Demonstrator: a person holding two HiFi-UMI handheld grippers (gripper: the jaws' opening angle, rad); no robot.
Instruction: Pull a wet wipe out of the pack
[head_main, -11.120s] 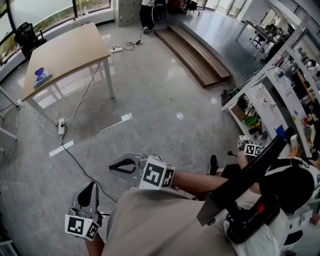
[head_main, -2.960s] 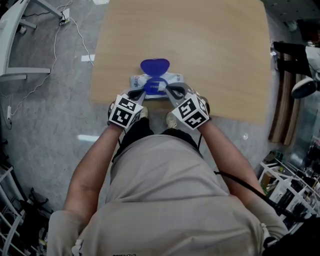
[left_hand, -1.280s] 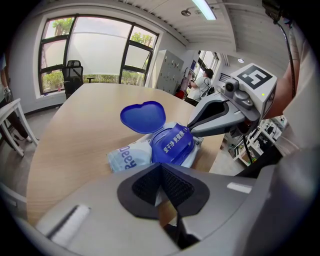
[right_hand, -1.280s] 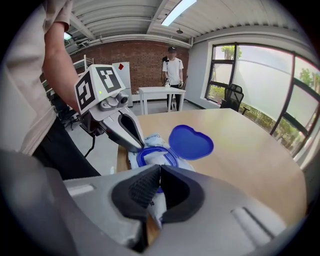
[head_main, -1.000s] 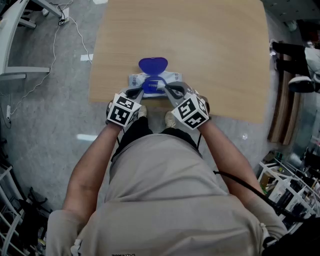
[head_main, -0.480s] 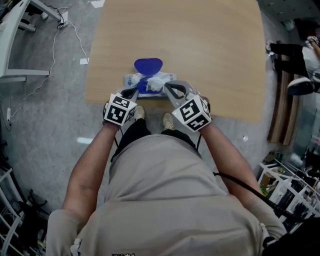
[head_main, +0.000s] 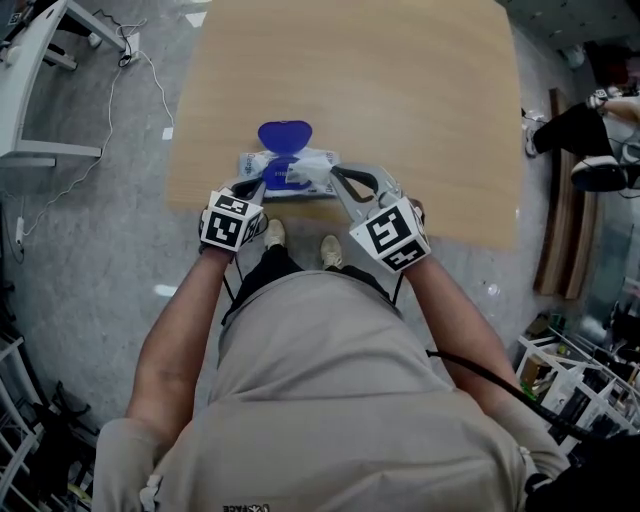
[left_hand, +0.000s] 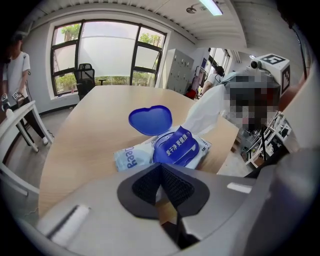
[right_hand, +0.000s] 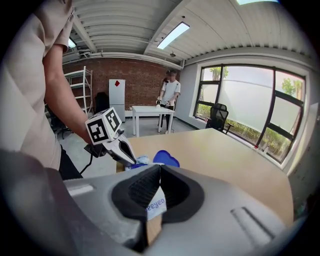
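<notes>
Now right gripper (head_main: 337, 175) fingers pinching wet wipe (left_hand: 207, 107) from pack (left_hand: 131, 155), left gripper (left_hand: 161, 168) fingers pressed together

Person's in a beige short-sleeve tee (head_main: 320, 380), dark trousers (head_main: 262, 270) and pale shoes (head_main: 274, 233). The left gripper (head_main: 257, 184) and right gripper (head_main: 338, 176) are both light grey plastic with black ribbed pads (left_hand: 147, 185). Each one has a white cube (head_main: 230, 221) printed with black square markers. There's a thin black cable (head_main: 480, 375) trailing off near the right elbow.

Wooden table (head_main: 400, 100), grey floor (head_main: 90, 250)
</notes>
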